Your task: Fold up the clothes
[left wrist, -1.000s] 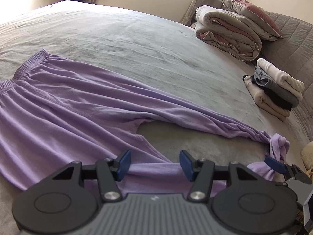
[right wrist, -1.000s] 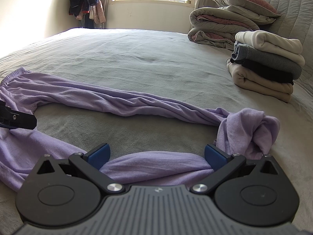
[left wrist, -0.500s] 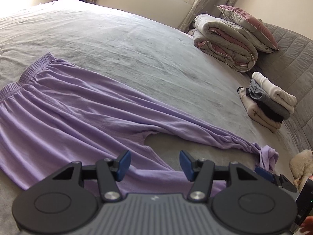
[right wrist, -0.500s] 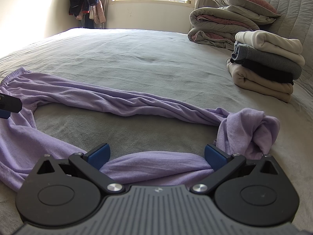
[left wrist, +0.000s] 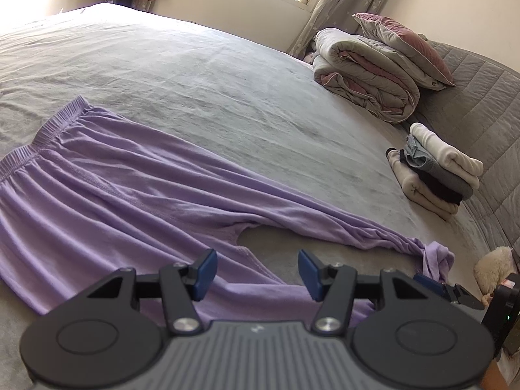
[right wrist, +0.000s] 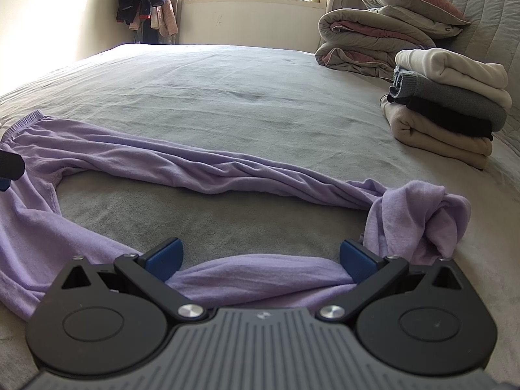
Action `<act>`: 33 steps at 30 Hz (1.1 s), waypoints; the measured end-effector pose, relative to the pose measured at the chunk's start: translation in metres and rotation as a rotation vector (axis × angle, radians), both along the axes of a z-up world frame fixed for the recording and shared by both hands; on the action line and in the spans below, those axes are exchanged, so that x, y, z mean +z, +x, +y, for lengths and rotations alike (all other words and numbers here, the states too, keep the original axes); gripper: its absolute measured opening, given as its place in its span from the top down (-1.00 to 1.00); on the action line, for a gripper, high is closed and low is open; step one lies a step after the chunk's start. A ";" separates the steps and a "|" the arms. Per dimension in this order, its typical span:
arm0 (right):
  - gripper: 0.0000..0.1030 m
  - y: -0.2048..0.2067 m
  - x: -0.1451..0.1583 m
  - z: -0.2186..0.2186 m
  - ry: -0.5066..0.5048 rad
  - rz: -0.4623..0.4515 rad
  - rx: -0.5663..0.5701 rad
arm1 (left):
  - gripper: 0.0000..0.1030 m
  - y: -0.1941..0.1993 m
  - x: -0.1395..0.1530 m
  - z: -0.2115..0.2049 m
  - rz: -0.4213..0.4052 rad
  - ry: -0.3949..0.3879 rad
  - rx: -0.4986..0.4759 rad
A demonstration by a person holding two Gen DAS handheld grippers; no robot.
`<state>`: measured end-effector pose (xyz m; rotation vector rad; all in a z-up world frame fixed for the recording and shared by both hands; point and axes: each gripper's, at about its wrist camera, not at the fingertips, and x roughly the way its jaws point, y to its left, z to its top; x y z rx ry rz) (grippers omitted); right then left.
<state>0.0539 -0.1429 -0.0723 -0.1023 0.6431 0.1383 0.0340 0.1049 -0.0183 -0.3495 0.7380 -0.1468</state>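
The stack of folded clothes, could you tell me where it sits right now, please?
The stack of folded clothes sits on the grey bed at the right of both views, just in front of the rolled duvet and beyond the purple trousers.

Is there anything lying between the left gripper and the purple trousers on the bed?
Nothing visible is in the way. The left gripper has open jaws right above the purple trousers, with only bare cloth and the bed in front. The stack of folded clothes sits far off to the side.
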 end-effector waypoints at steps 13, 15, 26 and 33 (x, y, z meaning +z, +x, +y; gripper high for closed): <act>-1.00 0.015 0.059 -0.051 0.215 0.111 0.012 | 0.07 0.030 0.014 0.020 -0.014 0.183 0.016; -0.98 0.023 0.065 -0.066 0.248 0.107 -0.013 | 0.13 0.041 0.013 0.016 -0.012 0.179 -0.003; 0.00 0.068 0.064 -0.066 0.228 0.131 0.111 | 0.20 0.101 0.022 0.067 -0.020 0.268 0.048; 0.02 0.100 0.051 -0.030 0.167 0.189 0.269 | 0.20 0.118 0.018 0.135 -0.020 0.296 0.147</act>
